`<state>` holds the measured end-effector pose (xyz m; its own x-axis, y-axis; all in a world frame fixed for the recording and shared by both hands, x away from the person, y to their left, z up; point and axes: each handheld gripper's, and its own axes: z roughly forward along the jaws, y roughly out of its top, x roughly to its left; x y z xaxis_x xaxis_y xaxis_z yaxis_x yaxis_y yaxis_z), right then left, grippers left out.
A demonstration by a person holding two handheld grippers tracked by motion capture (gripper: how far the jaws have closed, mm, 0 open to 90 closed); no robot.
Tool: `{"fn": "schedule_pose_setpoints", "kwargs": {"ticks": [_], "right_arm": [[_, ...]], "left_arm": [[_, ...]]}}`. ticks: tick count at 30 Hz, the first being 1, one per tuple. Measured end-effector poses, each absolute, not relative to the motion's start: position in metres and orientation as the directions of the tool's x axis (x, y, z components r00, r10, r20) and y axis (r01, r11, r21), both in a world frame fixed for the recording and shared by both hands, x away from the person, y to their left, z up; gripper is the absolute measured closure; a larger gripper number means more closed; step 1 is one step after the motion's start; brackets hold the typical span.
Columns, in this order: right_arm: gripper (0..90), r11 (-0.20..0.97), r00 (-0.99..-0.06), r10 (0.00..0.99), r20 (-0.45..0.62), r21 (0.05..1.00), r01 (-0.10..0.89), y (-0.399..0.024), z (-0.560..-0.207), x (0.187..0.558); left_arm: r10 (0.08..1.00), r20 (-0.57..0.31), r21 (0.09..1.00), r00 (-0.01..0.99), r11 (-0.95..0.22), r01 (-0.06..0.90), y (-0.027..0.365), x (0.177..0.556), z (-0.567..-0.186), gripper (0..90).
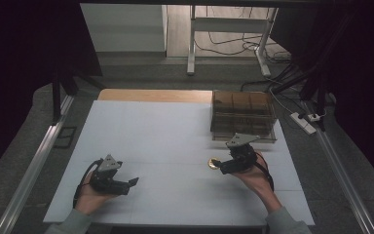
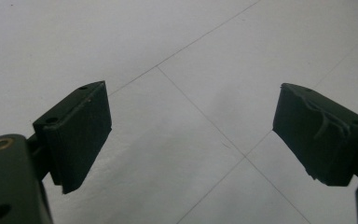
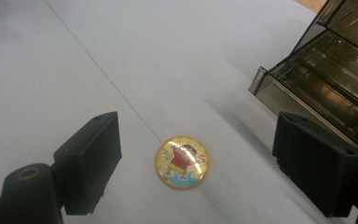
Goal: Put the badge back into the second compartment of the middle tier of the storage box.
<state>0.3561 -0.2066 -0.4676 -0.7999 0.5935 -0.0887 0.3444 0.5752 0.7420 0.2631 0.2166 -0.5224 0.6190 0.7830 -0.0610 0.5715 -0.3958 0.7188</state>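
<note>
Resting on one white table (image 1: 175, 131) are one smoked clear box (image 1: 243, 116) at the far right, two grippers, left (image 1: 132, 183) and right (image 1: 220, 167), both with jaws wide apart and empty, and one round badge (image 3: 182, 162) lying flat between the right jaws, untouched.

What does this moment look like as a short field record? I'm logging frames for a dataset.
surface: white table
target: round yellow cartoon badge, flat on the table
right tongs: open, jaws either side of the badge, not touching it
left tongs: open, nothing between the jaws
container: smoky clear compartment box, at the table's far right, beyond the badge
</note>
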Motion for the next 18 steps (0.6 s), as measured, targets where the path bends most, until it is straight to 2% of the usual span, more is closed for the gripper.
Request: {"fn": "schedule_pose_setpoints", "kwargs": {"ticks": [18], "right_arm": [[16.0, 0.624, -0.81, 0.582, -0.069, 0.677, 0.391, -0.192, -0.482, 0.376]], "left_arm": [[0.781, -0.059, 0.716, 0.622, -0.401, 0.571, 0.216, 0.263, -0.523, 11.8]]}}
